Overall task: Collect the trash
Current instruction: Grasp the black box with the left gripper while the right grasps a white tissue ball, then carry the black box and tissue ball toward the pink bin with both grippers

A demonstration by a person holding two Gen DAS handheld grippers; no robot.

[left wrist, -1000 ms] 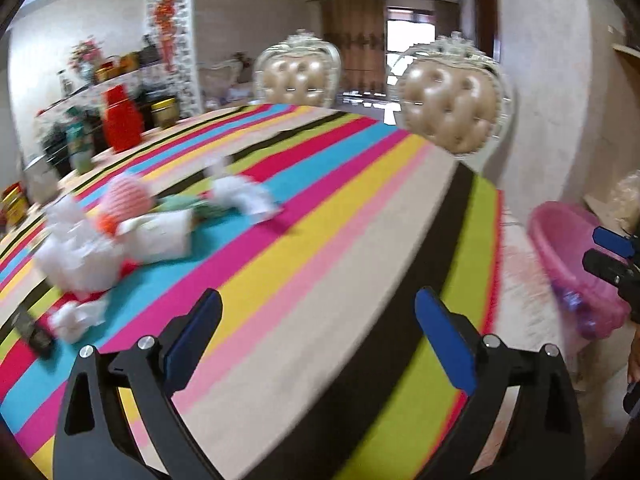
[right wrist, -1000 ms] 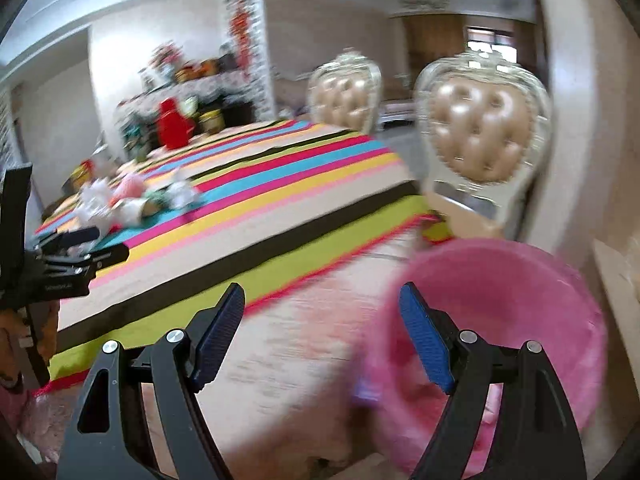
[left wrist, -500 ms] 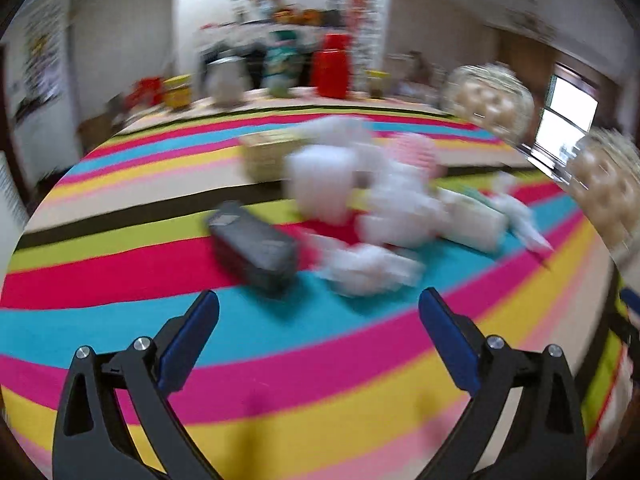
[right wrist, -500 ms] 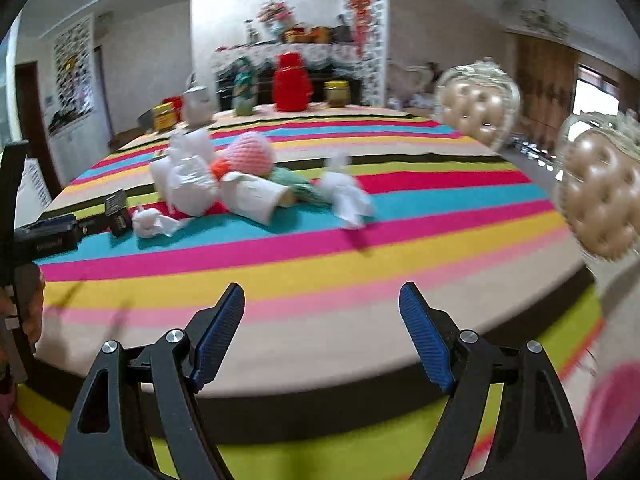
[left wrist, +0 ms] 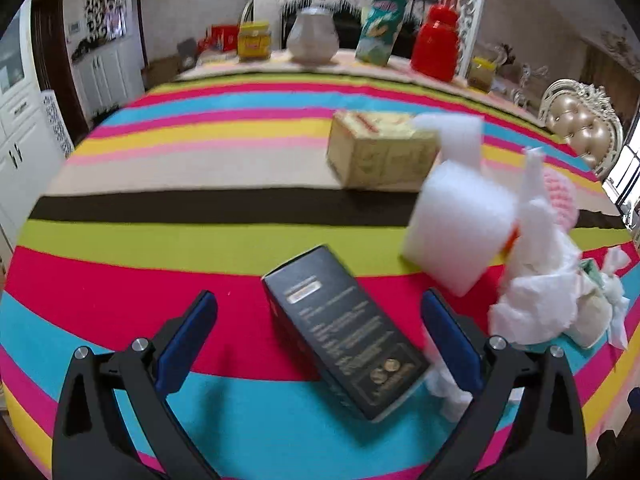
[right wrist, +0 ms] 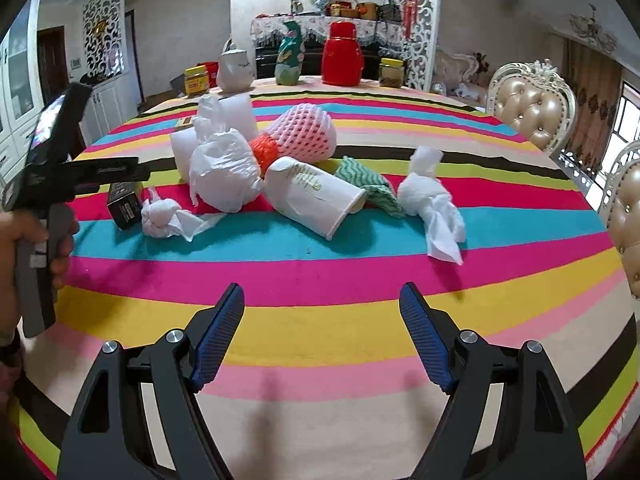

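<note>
Trash lies in a heap on the striped tablecloth (right wrist: 320,272). A black carton (left wrist: 344,332) lies flat between the wide-apart fingers of my left gripper (left wrist: 320,332), which is open and not touching it. White foam blocks (left wrist: 456,224), crumpled tissue (left wrist: 536,292) and a yellow box (left wrist: 380,152) sit beyond. In the right wrist view a paper cup (right wrist: 316,196), pink fruit netting (right wrist: 304,132), a white plastic bag (right wrist: 224,172), tissue wads (right wrist: 432,200) and a green cloth (right wrist: 368,184) lie ahead of my right gripper (right wrist: 320,332), which is open and holds nothing.
A red thermos (right wrist: 342,54), a white teapot (right wrist: 234,68), jars (right wrist: 196,80) and a green packet (right wrist: 290,56) stand at the table's far edge. Padded chairs (right wrist: 528,108) line the right side. A hand (right wrist: 24,248) holds the left gripper's handle at the left.
Both grippers swung from the table's edge and the pink bin toward the trash heap. The left one now straddles the black carton; the right one faces the cup and tissues.
</note>
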